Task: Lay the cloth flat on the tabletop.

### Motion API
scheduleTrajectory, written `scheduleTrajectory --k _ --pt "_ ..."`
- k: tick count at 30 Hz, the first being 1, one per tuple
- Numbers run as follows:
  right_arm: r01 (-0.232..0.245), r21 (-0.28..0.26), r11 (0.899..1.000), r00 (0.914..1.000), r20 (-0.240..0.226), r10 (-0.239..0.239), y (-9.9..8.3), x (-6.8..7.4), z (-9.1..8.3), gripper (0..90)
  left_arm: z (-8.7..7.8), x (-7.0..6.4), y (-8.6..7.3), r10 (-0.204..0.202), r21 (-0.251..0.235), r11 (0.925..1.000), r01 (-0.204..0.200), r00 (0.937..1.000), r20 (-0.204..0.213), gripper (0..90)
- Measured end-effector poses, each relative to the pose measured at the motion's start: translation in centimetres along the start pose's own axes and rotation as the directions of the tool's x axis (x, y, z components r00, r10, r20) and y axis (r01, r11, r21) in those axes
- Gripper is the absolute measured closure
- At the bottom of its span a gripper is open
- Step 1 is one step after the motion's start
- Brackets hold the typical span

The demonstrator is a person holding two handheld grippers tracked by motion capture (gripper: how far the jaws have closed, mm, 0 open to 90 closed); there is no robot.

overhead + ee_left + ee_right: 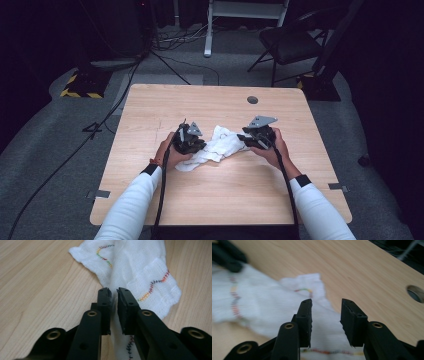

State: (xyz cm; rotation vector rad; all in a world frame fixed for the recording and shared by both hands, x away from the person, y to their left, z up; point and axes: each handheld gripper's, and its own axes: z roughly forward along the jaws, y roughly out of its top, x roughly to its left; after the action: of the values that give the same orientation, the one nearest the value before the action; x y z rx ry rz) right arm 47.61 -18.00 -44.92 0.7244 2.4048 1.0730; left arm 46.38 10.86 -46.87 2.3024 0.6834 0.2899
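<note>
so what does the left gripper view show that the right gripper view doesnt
Left gripper view alone: the left claw with its jaws nearly closed, pinching a fold of the white cloth, whose wavy multicolour stitching is sharp. Right gripper view alone: the right claw with its jaws apart over the cloth, a round hole in the table, and the other gripper, blurred, at top left. Both share the cloth on the wooden table.

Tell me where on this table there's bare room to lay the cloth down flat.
The near strip of the table, between the sleeves and the front edge, is bare wood. So is the far strip between the white cloth and the round hole, and the left margin beside the left gripper. The middle is crowded: cloth, both hands, right gripper.
</note>
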Motion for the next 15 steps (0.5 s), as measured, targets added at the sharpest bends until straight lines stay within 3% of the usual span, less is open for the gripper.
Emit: scheduleTrajectory --k 2,6,10,13,15 --pt "0.027 -0.014 1.0 0.9974 -0.066 -0.028 -0.3 1.1 -0.4 61.6 -0.2 0.1 0.0 -0.007 -0.016 0.9999 0.007 1.0 0.001 73.4" --pt "0.096 -0.018 0.995 0.9806 -0.17 -0.098 -0.8 3.5 -0.4 57.0 -0.9 0.2 -0.1 -0.031 -0.042 0.9987 0.03 0.9993 -0.019 61.1" --pt "0.143 -0.02 0.99 0.9637 -0.225 -0.144 -0.6 5.7 0.5 49.1 -1.5 0.6 -0.4 -0.06 -0.052 0.997 0.058 0.9975 -0.036 49.8" --pt "0.177 -0.012 0.984 0.9549 -0.24 -0.174 -0.4 6.9 1.5 46.9 -1.7 0.9 -0.6 -0.068 -0.054 0.9963 0.066 0.9971 -0.034 43.4" --pt "0.194 -0.002 0.981 0.954 -0.233 -0.189 -0.4 7.4 2.3 45.0 -1.8 1.1 -0.6 -0.078 -0.056 0.9956 0.076 0.9963 -0.036 39.5"
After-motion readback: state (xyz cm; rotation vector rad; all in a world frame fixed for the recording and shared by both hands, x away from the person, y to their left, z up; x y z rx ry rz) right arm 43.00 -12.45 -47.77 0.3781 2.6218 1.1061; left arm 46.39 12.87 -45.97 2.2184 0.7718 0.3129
